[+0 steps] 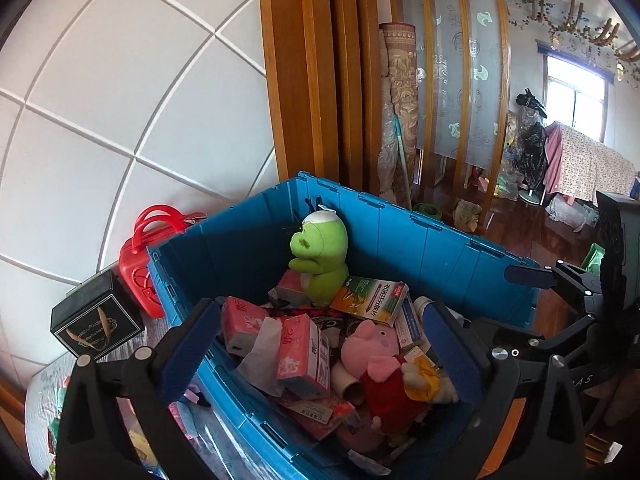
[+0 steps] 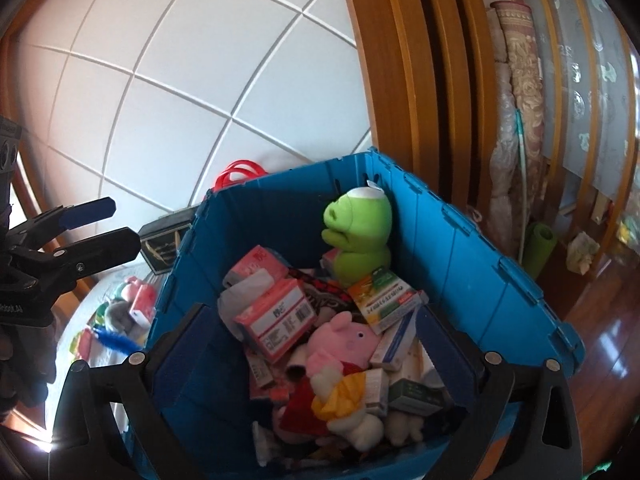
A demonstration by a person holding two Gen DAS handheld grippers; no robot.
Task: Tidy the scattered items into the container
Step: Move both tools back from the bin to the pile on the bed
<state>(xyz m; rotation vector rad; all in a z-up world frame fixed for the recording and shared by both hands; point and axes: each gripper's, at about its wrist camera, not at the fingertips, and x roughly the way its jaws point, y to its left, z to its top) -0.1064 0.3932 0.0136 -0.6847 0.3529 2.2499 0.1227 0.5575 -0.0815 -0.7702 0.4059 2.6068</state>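
Above a blue crate (image 1: pixel 400 232), both grippers, left (image 1: pixel 320 344) and right (image 2: pixel 308 344), hang spread wide and empty. Inside the crate lie a green plush (image 1: pixel 322 256), a pink pig plush (image 2: pixel 344 340) and pink boxes (image 1: pixel 304 356).

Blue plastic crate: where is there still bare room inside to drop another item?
The blue plastic crate has free room along its far-left inner wall, behind the pink tissue packs and left of the green plush frog. The near half is crowded: pink pig plush, orange-and-green medicine box and small cartons piled together.
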